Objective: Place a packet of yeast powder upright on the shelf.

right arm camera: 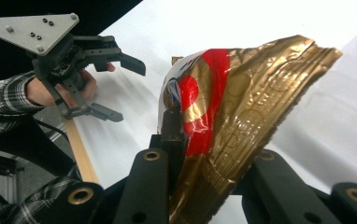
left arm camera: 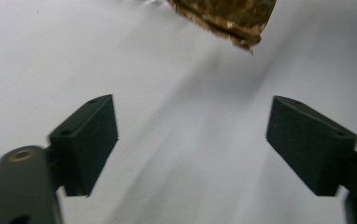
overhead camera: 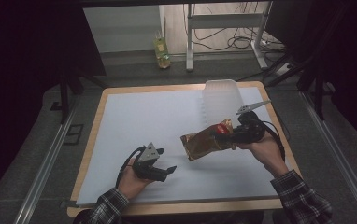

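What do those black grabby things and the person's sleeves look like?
Both tongs, left and right, are black with two flat, blocky fingers. Each carries a grey three-cornered plate dotted with small screws, and a black cable trails off. The sleeves are dark plaid.

- The right gripper (overhead camera: 223, 134) is clamped on one end of a crumpled gold and red foil snack bag (overhead camera: 206, 140), held above the white table mat (overhead camera: 144, 121).
- The left gripper (overhead camera: 167, 170), jaws apart, sits low near the front edge.
- A translucent ribbed plastic container (overhead camera: 221, 100) stands behind the bag.
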